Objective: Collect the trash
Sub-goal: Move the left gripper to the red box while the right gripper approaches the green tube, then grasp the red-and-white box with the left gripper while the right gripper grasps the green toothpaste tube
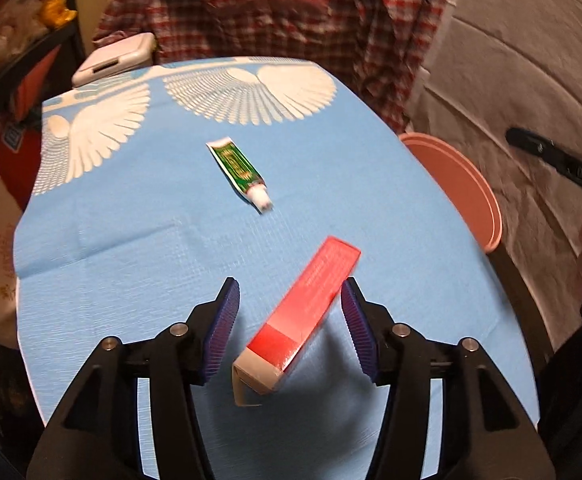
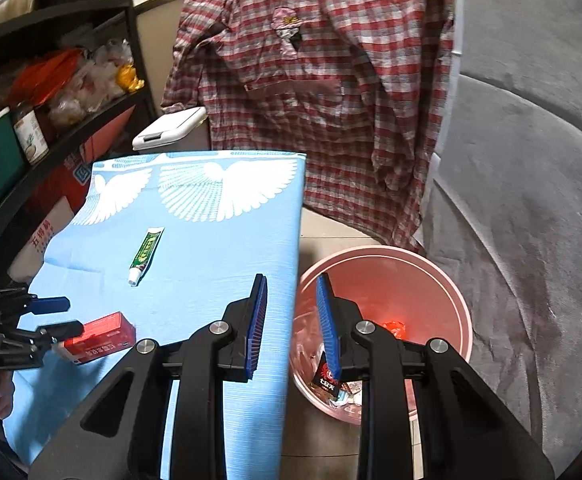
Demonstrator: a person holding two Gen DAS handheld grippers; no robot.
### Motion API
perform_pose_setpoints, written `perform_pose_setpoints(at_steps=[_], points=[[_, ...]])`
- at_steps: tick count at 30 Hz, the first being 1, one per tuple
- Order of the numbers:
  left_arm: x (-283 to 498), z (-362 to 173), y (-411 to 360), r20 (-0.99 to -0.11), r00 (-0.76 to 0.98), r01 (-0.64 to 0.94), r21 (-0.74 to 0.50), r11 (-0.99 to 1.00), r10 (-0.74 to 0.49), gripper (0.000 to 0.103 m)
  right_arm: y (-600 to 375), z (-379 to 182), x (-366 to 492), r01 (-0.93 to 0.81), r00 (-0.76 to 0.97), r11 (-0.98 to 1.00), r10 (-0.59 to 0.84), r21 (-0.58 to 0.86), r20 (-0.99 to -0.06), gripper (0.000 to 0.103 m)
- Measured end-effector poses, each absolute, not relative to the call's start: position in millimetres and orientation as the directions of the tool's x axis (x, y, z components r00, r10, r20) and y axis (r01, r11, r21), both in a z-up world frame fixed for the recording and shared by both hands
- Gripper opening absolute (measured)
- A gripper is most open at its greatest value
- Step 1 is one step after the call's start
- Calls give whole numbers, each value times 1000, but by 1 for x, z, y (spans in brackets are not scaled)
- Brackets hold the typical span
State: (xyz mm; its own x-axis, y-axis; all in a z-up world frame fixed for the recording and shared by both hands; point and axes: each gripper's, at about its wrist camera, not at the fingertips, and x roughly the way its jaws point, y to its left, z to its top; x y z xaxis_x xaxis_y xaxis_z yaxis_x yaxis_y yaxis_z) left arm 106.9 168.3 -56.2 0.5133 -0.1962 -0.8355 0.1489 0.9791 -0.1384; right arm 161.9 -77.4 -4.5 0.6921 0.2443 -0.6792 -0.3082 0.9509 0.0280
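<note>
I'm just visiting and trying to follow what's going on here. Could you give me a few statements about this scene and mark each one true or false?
1. The red box lies between the left gripper's open pads. True.
2. The green tube is already in the pink bin. False: it lies on the blue cloth.
3. The pink bin stands beside the table and holds wrappers. True.
4. The right gripper holds the tube. False: nothing is between its pads.
5. A checked shirt hangs behind the table. True.
</note>
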Motion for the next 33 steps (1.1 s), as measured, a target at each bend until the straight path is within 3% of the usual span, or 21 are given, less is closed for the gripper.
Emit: perform_pose_setpoints(at_steps=[10,12,15,29,33], points=[[107,-73,171,-867,439,219,-153,964,-238,52,-56,-13,165,-354,671,935,257,5,-695,27],[108,-77,175,-875,428,215,-145,966,-227,36,-51,-14,165,-370,663,929,279,20,-695,27],[110,-75,192,-869,439,170,-166,971,-226,25,-36,-17,167,-408,649,913,308,23,-696,27],[122,-77,274,-863,499,-162,-184,970,-80,25,103,-70,200,-502,516,857,404,116,-755,27],[125,-78,282,-864,498,-177,-189,966,-77,26,128,-85,215,-484,513,869,377,103,-771,43]])
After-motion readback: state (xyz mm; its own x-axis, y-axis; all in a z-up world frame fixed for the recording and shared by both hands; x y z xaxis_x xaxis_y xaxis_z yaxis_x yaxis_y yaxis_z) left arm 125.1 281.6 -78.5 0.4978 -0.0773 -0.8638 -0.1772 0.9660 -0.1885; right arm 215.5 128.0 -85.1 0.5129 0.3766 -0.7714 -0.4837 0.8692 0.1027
